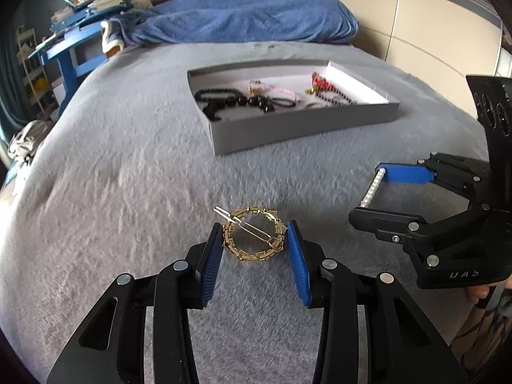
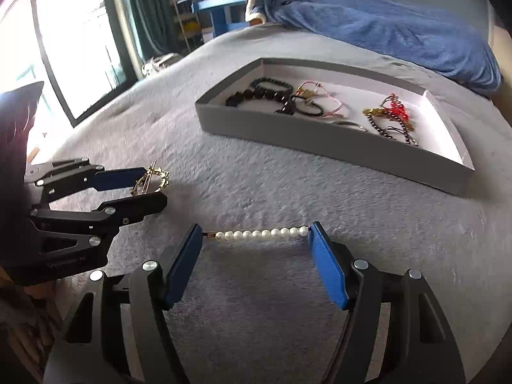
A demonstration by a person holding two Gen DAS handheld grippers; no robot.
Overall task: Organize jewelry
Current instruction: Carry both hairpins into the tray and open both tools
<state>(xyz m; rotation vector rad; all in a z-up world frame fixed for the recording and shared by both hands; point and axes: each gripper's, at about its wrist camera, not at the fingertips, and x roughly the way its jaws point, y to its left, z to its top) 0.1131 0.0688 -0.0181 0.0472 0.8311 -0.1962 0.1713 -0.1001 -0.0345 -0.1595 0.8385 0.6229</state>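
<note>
Between the fingers of my left gripper [image 1: 255, 240] sits the gold ring-shaped hair clip [image 1: 254, 238], its chain-like rim touching the blue pads on both sides, so I read the gripper as pinching the clip across its width. From the right wrist camera the same clip [image 2: 150, 181] stands tilted between those fingers, raised a little over the grey blanket [image 2: 288, 192] on the bed. My right gripper [image 2: 256, 235] holds the pearl hair clip [image 2: 260, 234] lengthwise: the brass end meets the left pad and the last pearl meets the right pad, with the fingers spread wide to the clip's full length. In the left wrist view that pearl clip [image 1: 371, 192] runs as a white line from one finger to the other, off to the right of the gold clip and apart from it. Beyond both grippers, further up the bed, lies the shallow grey tray [image 2: 320, 140] with a white inside. It carries black bead bracelets [image 2: 256, 91] at its left end, a pink cord bracelet [image 2: 323, 99] in the middle and a red and gold piece [image 2: 395, 110] toward the right. Behind the tray a blue blanket [image 1: 249, 16] is bunched at the head of the bed.
</note>
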